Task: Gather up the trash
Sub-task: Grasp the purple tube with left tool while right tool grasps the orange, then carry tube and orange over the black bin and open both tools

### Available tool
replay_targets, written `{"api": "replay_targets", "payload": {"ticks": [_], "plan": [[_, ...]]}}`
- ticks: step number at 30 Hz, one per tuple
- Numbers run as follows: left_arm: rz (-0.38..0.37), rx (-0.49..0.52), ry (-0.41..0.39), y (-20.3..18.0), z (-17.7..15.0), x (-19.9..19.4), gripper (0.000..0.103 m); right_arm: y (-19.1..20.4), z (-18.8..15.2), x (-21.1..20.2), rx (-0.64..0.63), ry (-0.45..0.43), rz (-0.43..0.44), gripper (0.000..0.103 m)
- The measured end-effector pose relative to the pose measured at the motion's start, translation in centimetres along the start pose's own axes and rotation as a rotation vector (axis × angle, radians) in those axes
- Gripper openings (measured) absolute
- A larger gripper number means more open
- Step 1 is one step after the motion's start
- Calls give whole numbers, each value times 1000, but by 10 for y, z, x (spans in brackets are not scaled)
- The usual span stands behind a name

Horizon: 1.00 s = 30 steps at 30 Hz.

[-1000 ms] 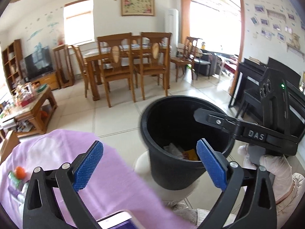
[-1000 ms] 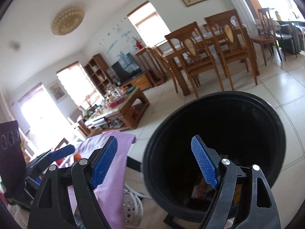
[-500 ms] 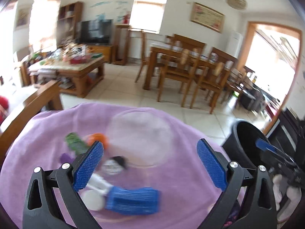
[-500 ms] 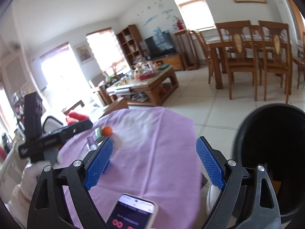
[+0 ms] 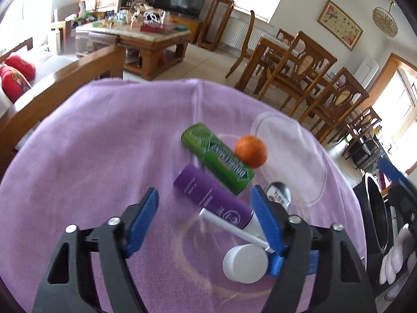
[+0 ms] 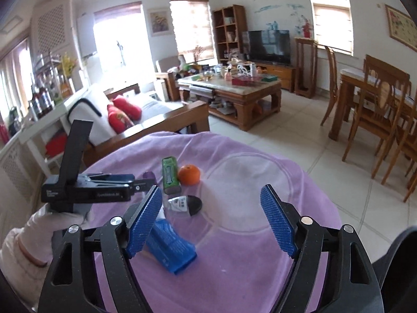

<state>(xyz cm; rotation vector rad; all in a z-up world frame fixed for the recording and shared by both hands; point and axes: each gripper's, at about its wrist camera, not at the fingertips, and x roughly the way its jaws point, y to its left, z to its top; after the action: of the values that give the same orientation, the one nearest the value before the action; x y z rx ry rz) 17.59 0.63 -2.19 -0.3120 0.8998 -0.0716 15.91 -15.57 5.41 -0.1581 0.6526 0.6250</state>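
Observation:
On a round table under a purple cloth lie a purple tube with a white cap, a green box, an orange, a small white and black packet and a blue wrapper. My left gripper is open just above the cloth, with the purple tube next to its right finger. It also shows in the right wrist view. My right gripper is open and empty above the table. The black bin stands at the table's right edge.
A clear glass disc lies on the cloth. A wooden sofa with red cushions stands behind the table. A coffee table and dining chairs stand farther off on the tiled floor.
Both grippers have swung left from the black bin to the table. The left gripper has dropped close to the purple tube and its fingers stand closer together.

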Motion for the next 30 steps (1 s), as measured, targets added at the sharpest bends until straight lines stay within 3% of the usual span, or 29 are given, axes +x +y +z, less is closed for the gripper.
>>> {"api": "replay_targets", "payload": {"ticks": [4, 11, 17, 20, 26, 30], "plan": [[-20, -3, -6, 3, -2, -1, 58, 11, 18, 52, -26, 83, 14, 63], [24, -10, -18, 17, -8, -6, 25, 19, 31, 134, -16, 216, 21, 52], [-7, -15, -11, 22, -6, -7, 25, 25, 26, 168, 8, 277, 62, 48], [-24, -13, -9, 25, -3, -6, 25, 31, 27, 170, 3, 280, 82, 38], [-26, -5, -11, 23, -2, -5, 25, 28, 28, 168, 16, 287, 91, 38], [-4, 15, -93, 20, -2, -20, 25, 24, 26, 162, 20, 268, 93, 35]]}}
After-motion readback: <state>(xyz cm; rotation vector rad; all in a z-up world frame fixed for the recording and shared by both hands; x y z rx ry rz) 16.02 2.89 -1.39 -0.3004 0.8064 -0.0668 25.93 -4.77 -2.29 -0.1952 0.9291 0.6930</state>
